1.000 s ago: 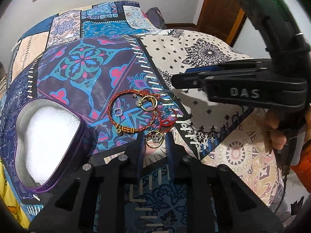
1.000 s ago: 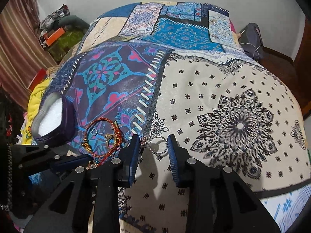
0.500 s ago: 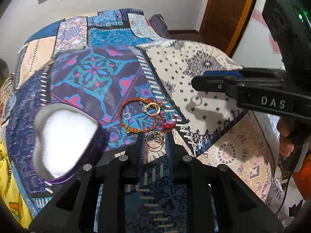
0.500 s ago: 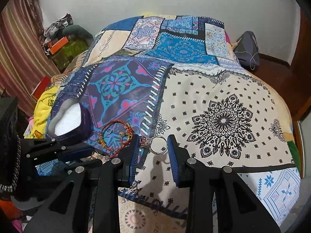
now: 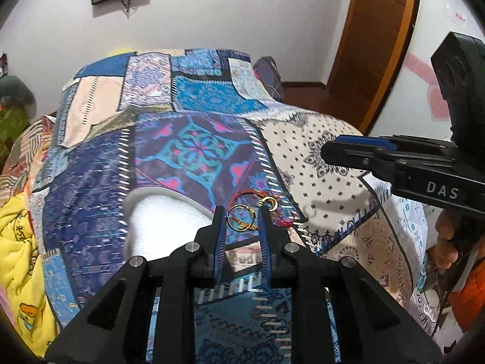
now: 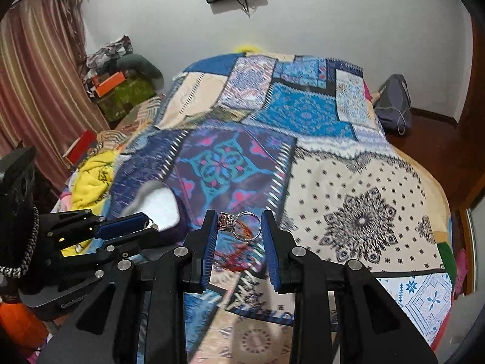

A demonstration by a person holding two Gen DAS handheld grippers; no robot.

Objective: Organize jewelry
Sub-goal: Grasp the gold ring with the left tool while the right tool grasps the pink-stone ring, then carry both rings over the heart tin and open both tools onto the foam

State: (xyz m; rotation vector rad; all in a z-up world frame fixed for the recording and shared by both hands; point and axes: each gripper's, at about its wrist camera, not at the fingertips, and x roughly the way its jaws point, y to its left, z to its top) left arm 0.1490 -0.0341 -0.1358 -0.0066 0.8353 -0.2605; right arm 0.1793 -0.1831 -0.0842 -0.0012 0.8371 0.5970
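My left gripper (image 5: 242, 218) is shut on a gold ring (image 5: 241, 218) and holds it above the patchwork bedspread (image 5: 194, 151). My right gripper (image 6: 239, 223) is shut on a silver ring with a pink stone (image 6: 241, 224), also lifted off the bed. A red cord bracelet (image 5: 251, 195) and another gold ring (image 5: 268, 201) lie on the bedspread beyond the left fingertips. A heart-shaped purple box with white foam (image 5: 163, 221) lies to the left; it also shows in the right wrist view (image 6: 160, 206). The right gripper body (image 5: 409, 163) shows at the right of the left wrist view.
A yellow blanket (image 5: 18, 242) lies at the bed's left edge. A grey bag (image 6: 394, 103) sits on the floor by the far right corner. Clutter and a striped curtain (image 6: 36, 75) stand to the left. A wooden door (image 5: 376, 45) is at the right.
Both grippers have risen from the bedspread, each carrying its ring. The bracelet and the other ring stayed on the bed. The views now show more of the room.
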